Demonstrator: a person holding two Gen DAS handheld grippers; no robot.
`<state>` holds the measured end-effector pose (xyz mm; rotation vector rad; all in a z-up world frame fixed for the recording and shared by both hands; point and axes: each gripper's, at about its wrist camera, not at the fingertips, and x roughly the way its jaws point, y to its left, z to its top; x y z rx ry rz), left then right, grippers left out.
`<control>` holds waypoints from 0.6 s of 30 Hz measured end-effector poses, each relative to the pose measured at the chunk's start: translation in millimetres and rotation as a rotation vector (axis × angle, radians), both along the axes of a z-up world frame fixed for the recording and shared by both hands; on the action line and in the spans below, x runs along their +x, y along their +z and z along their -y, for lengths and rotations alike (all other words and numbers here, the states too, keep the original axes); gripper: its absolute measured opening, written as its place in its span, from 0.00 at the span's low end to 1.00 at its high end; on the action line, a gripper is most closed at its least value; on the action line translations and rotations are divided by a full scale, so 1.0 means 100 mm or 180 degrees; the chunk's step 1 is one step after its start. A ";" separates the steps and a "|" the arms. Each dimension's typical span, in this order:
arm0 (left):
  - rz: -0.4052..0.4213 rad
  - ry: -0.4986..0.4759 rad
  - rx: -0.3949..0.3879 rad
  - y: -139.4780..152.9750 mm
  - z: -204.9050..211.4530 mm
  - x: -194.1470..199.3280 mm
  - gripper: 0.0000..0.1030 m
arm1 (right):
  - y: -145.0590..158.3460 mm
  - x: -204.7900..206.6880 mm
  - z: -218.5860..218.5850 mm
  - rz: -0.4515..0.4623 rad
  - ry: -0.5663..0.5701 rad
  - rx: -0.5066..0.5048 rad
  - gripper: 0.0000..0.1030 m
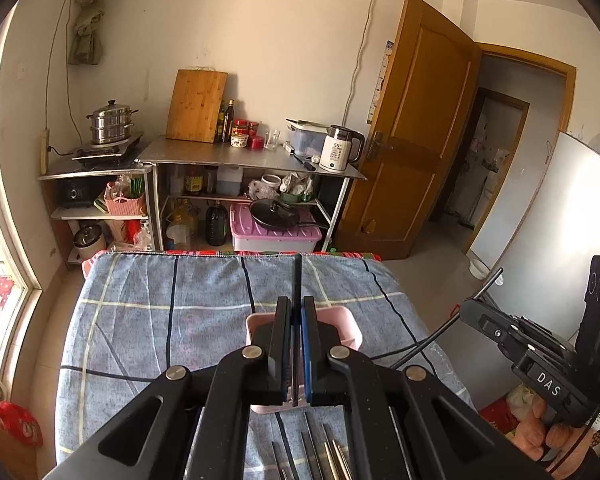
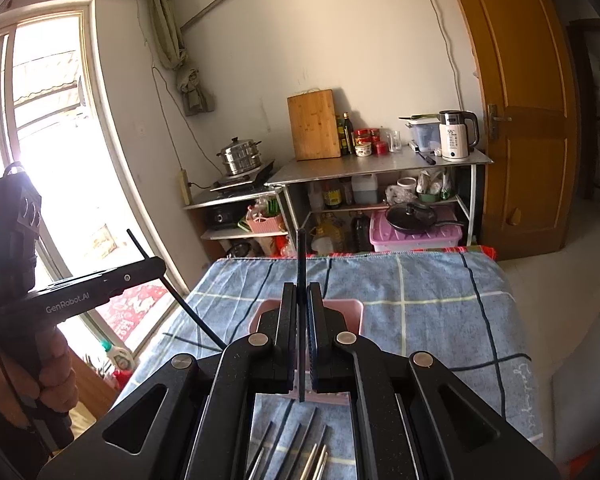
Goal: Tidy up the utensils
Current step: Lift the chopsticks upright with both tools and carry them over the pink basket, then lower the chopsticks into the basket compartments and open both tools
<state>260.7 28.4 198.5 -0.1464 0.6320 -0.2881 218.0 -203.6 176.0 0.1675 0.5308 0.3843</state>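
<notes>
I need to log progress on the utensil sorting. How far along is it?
Early. Nothing is visibly in the pink holder yet, though its inside is mostly hidden. Each gripper, left and right, is shut on one black chopstick above the holder. More chopsticks lie on the cloth.

A table [image 1: 148, 320] holds the things. A blue cloth [image 2: 440, 320] with light and dark lines in big squares covers its top. A red patterned edge [image 1: 340, 255] peeks out along the far side. A pink box [image 1: 340, 320] sits on the cloth near the middle. Just in front of it, chopsticks [image 2: 300, 444] lie side by side on the cloth. Some are dark and some are shiny metal.
</notes>
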 end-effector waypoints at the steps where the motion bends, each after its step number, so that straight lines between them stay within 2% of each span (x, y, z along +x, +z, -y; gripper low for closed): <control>1: 0.0008 0.0017 -0.0015 0.02 -0.02 0.05 0.04 | 0.02 0.03 -0.01 0.0014 -0.0007 0.0016 0.05; 8: -0.0004 0.0063 -0.0087 0.00 -0.06 0.34 0.04 | 0.03 0.32 -0.08 0.0045 -0.0060 0.0146 0.05; 12: -0.0124 0.0067 -0.0145 -0.21 -0.07 0.49 0.04 | -0.11 0.47 -0.15 0.0000 -0.0055 0.0197 0.05; 18: -0.0366 0.0041 -0.0191 -0.63 -0.07 0.66 0.04 | -0.45 0.69 -0.24 -0.0226 -0.0047 0.0228 0.05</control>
